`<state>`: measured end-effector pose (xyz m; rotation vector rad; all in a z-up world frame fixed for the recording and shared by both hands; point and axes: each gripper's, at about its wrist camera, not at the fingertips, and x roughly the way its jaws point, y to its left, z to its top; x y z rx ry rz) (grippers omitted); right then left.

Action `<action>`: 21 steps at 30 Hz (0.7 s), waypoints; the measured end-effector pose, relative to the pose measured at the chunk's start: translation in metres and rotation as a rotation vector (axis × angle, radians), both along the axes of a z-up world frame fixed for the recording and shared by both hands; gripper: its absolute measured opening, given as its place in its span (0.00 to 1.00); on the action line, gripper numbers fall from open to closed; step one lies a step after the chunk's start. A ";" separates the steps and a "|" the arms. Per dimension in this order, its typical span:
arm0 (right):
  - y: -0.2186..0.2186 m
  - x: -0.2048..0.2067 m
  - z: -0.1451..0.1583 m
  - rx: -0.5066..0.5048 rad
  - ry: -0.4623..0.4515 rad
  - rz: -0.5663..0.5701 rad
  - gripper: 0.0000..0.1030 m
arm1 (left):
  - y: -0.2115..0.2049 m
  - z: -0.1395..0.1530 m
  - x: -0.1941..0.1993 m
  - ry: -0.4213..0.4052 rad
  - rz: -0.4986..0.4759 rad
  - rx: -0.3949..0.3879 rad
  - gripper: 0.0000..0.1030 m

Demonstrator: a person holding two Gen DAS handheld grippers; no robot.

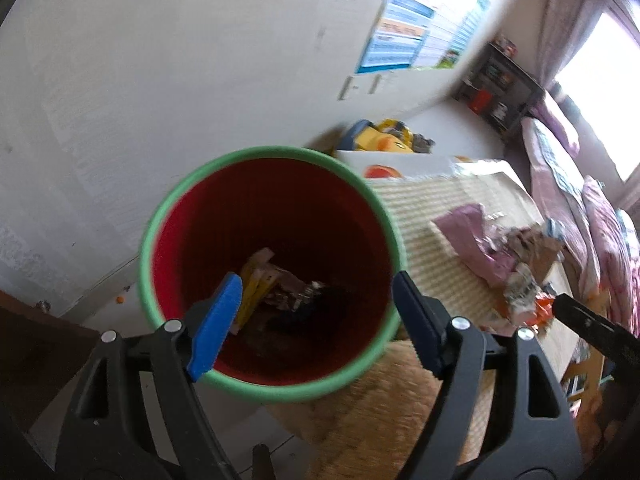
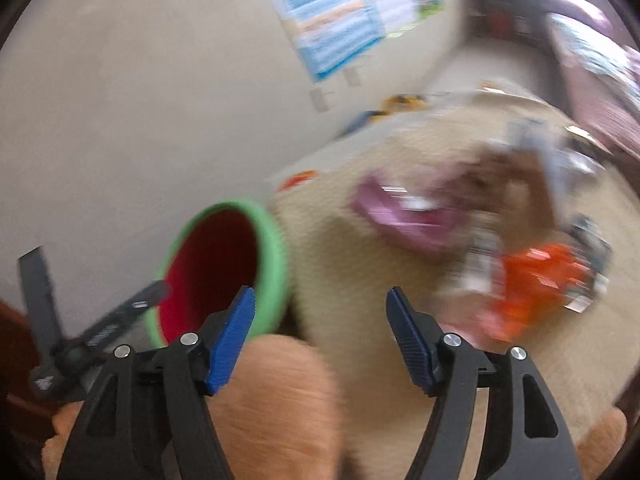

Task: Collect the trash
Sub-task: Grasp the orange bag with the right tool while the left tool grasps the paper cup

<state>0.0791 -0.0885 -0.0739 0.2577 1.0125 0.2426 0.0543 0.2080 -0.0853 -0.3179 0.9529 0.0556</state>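
Note:
A red bin with a green rim (image 1: 182, 196) stands beside a straw mat and holds several wrappers (image 1: 276, 288) at its bottom. My left gripper (image 1: 318, 294) is open and empty, right above the bin's mouth. The bin also shows in the blurred right wrist view (image 2: 276, 248), at the left. My right gripper (image 2: 320, 308) is open and empty above the mat. A pile of trash lies on the mat: a pink wrapper (image 1: 476, 240) (image 2: 400, 216), an orange wrapper (image 1: 540, 310) (image 2: 536, 280) and brownish crumpled pieces (image 1: 536, 244).
The straw mat (image 1: 416, 208) covers the floor right of the bin. A white box with yellow toys (image 1: 392, 140) stands behind it by the wall. A dark shelf (image 1: 500, 84) and pink bedding (image 1: 592, 216) lie at the right. An orange plush thing (image 2: 276, 396) sits under my right gripper.

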 end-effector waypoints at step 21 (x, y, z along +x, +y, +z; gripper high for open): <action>-0.144 0.028 -0.083 0.291 0.228 -0.449 0.38 | -0.111 0.031 -0.016 -0.029 -0.219 0.091 0.73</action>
